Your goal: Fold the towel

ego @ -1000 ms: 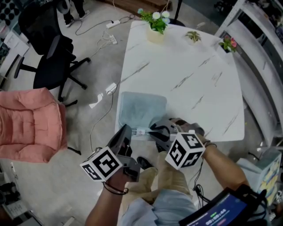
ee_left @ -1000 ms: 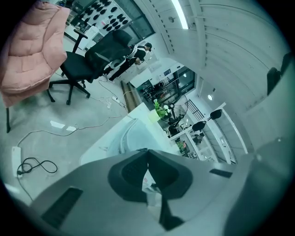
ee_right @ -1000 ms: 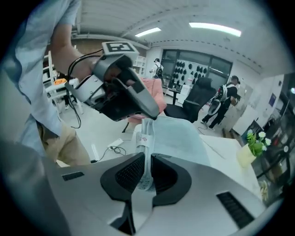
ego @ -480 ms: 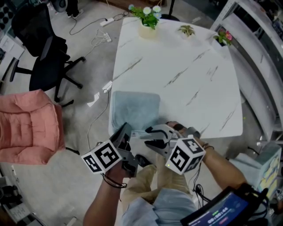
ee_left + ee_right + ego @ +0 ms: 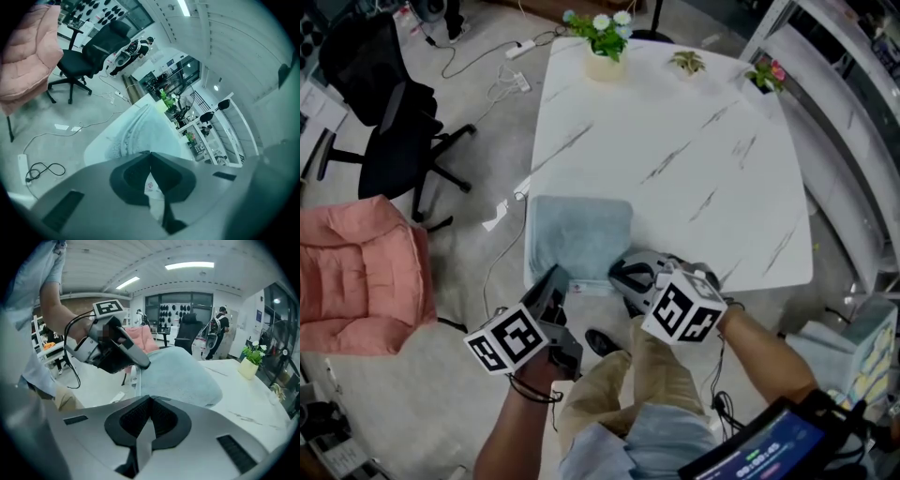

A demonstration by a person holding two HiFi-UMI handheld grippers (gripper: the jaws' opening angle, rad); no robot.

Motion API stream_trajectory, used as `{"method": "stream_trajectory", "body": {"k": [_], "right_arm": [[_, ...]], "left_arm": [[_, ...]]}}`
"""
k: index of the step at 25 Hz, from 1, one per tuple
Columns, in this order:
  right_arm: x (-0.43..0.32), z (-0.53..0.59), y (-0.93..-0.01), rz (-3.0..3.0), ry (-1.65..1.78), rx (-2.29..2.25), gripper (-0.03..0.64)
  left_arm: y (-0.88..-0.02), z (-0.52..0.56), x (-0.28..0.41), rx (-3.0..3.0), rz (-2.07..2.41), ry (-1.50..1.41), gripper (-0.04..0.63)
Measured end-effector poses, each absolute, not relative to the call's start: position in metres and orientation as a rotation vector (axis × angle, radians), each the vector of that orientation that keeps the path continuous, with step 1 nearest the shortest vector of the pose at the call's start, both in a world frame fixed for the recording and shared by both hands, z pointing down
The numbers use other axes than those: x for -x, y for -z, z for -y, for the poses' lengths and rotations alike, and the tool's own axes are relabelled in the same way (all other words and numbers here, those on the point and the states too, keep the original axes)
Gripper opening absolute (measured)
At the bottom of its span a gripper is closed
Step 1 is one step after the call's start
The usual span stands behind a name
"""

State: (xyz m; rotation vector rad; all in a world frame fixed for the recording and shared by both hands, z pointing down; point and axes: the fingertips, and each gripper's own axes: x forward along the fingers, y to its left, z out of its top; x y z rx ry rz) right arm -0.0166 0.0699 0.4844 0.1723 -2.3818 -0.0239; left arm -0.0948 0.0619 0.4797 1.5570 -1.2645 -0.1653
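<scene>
**Head view: two grippers pinch the near edge of a towel, no fold lifted yet**

A light blue towel (image 5: 579, 234) lies flat as a tidy rectangle on the near left corner of a white marble table (image 5: 694, 159). The rest of the tabletop is bare apart from small potted plants (image 5: 605, 33) along the far edge.

The left gripper (image 5: 561, 279) sits at the towel's near left corner. Its jaws are together, and a white scrap with a small printed mark is caught behind the tips, probably the towel's label or hem. The right gripper (image 5: 619, 274) sits at the near edge further right. Its jaws have just been closing and now meet, with a pale strip between them that looks like the hem.

Judging by this, the task is at the grasping stage. Both near corners seem to be held, but nothing is raised or carried across, so this fold is still to do.

The towel looks plump and rounded at its far edge, which hints at an earlier fold, but the layers cannot be counted. The grippers and their marker cubes cover the near hem, so it is uncertain how much cloth each pinch holds.
</scene>
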Motion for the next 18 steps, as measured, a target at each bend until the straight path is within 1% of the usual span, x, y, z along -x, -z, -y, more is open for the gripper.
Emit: {"method": "stream_trajectory", "body": {"k": [3, 6, 9, 13, 18], "right_arm": [[0.019, -0.077, -0.494, 2.362, 0.063, -0.159, 0.018], [0.018, -0.077, -0.487, 2.424, 0.002, -0.217, 0.020], [0.007, -0.067, -0.456, 2.527, -0.091, -0.376, 0.046], [-0.023, -0.072, -0.388, 2.632, -0.175, -0.643, 0.044], [-0.080, -0.083, -0.265, 2.769, -0.183, -1.031, 0.018]], "left_arm": [[-0.487, -0.070, 0.100, -1.528, 1.275, 0.199, 0.008], [-0.483, -0.073, 0.099, -1.571, 1.278, 0.222, 0.008], [-0.456, -0.075, 0.107, -1.685, 1.323, 0.213, 0.008], [-0.386, -0.103, 0.119, -1.792, 1.415, 0.325, 0.008], [-0.254, -0.147, 0.109, -2.062, 1.674, 0.319, 0.008]]}}
